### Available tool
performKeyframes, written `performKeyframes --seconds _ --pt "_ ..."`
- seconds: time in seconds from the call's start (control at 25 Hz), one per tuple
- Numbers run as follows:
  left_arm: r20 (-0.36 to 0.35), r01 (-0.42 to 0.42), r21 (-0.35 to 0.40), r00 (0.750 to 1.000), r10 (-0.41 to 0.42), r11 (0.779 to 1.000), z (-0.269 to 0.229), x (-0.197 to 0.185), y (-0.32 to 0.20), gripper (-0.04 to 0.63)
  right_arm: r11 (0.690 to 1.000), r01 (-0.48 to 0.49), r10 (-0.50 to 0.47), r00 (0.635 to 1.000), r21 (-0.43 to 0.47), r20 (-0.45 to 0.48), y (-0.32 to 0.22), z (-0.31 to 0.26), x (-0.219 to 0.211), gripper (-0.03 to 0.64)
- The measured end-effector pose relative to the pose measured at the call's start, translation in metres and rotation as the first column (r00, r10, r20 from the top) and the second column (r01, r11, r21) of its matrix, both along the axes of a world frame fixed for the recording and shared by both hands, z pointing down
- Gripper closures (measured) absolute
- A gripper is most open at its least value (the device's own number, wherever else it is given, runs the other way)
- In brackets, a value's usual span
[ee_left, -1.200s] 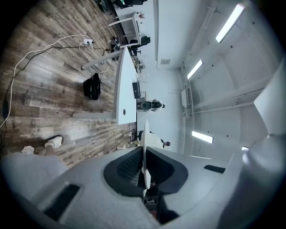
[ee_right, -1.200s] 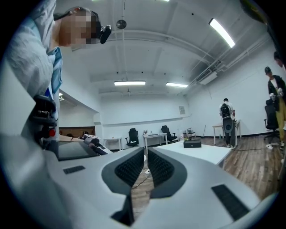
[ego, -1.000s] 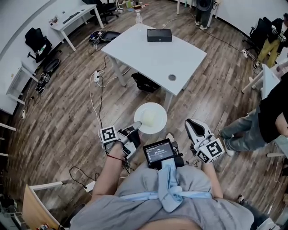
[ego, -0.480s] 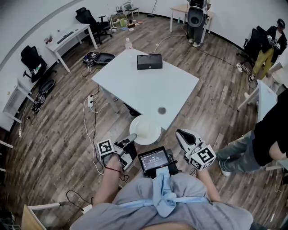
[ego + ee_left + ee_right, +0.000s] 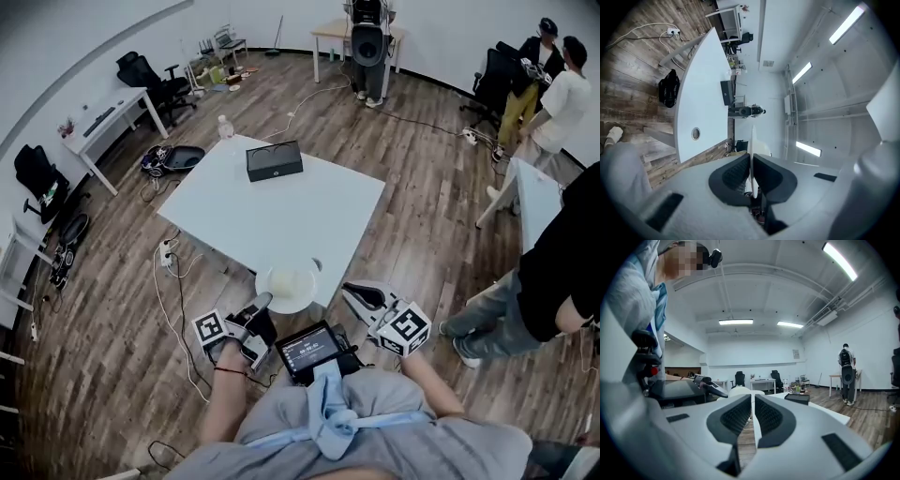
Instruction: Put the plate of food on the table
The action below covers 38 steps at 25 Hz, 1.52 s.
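Plate of food (image 5: 307,296) edge-on between the clamped jaws of the left gripper (image 5: 261,302), right gripper (image 5: 352,292) closed, empty.

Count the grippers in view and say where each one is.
2. The left gripper is shut on the rim of the plate at the white table's near edge. The right gripper is shut and empty, just right of the plate.

Overhead, long white ceiling strip lights (image 5: 736,322) fill the room brightly and evenly — shadows beneath the square white table (image 5: 281,216) are faint. Fisheye bending curves every edge; corners fall black — nearest surfaces blur.
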<state>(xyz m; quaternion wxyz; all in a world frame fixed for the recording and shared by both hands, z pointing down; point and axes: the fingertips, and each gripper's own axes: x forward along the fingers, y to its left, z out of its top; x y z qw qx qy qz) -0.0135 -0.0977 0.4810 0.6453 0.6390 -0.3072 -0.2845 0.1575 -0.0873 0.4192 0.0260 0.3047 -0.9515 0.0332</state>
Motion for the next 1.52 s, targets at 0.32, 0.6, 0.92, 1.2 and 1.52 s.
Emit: performKeyframes --seconds 0.32,0.6,0.92,1.2,1.52 --pt "-0.003 -0.079 0.003 0.997 0.079 0.997 0.0 -0.006 -0.041 0.569 0.996 -0.089 0.089 0.996 -0.02 -0.009 -0.022 0.005 -0.005 0.58" --pt "0.026 -0.12 -0.009 0.992 0.12 0.993 -0.001 -0.026 -0.068 0.569 0.988 -0.155 0.155 0.988 -0.021 0.006 -0.037 -0.002 -0.02 0.58" --pt "0.039 -0.144 -0.034 0.989 0.145 0.989 0.01 -0.051 -0.111 0.569 0.978 -0.206 0.207 0.978 -0.034 0.018 -0.055 0.0 -0.043 0.58" --pt "0.054 -0.141 -0.003 0.988 0.141 0.99 0.028 -0.064 -0.158 0.569 0.964 -0.261 0.262 0.965 -0.051 0.015 -0.068 0.01 -0.044 0.58" --pt "0.077 -0.144 -0.021 0.986 0.145 0.989 0.062 -0.067 -0.191 0.569 0.95 -0.305 0.306 0.952 -0.063 0.004 -0.068 0.016 -0.041 0.58"
